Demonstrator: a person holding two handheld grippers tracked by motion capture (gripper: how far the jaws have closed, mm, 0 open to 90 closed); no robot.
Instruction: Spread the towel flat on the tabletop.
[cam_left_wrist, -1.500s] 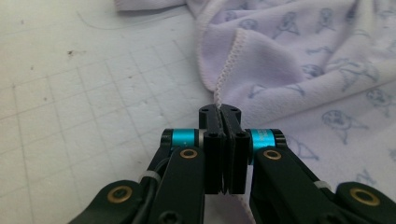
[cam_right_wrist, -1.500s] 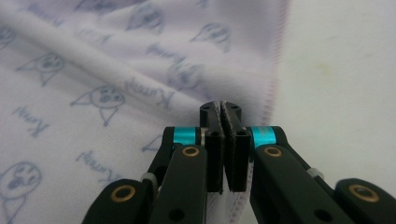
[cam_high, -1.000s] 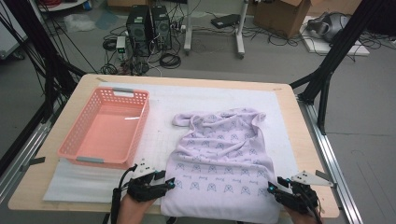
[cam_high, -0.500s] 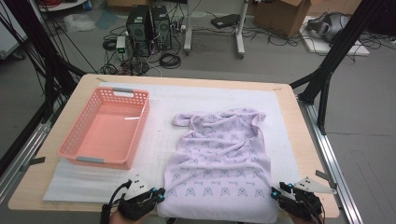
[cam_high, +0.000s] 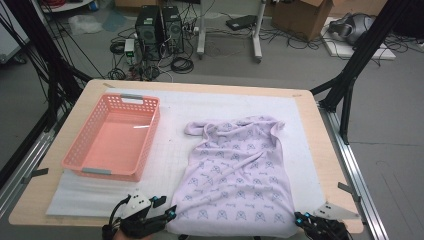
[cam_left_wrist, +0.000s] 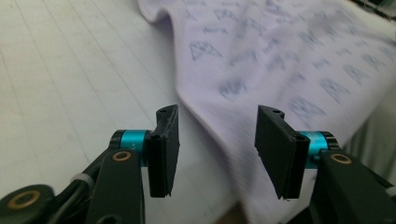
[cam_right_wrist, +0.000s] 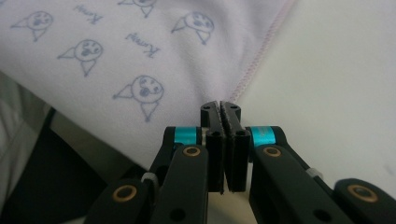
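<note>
A lilac garment (cam_high: 240, 170) with small printed faces lies spread on the white mat, its hem hanging over the table's near edge. My left gripper (cam_high: 167, 207) sits at the hem's near-left corner. Its jaws have just been opening and now stand open (cam_left_wrist: 217, 140); the cloth (cam_left_wrist: 280, 56) lies under and beyond them, unpinched. My right gripper (cam_high: 302, 218) is at the near-right corner. Its jaws have just been closing and are now shut (cam_right_wrist: 220, 107) on the stitched edge of the hem (cam_right_wrist: 261, 46), which runs into the tips.
A pink plastic basket (cam_high: 150, 135) stands on the left of the white mat (cam_high: 175, 105), with nothing inside. The wooden table (cam_high: 320, 150) ends close behind both grippers. Black frame posts rise at the table's left and right, with cables and computers on the floor beyond.
My left gripper drew back from over the hem's left corner toward the near edge. The right gripper shifted slightly nearer the edge. The hem's left side now lies flatter.
</note>
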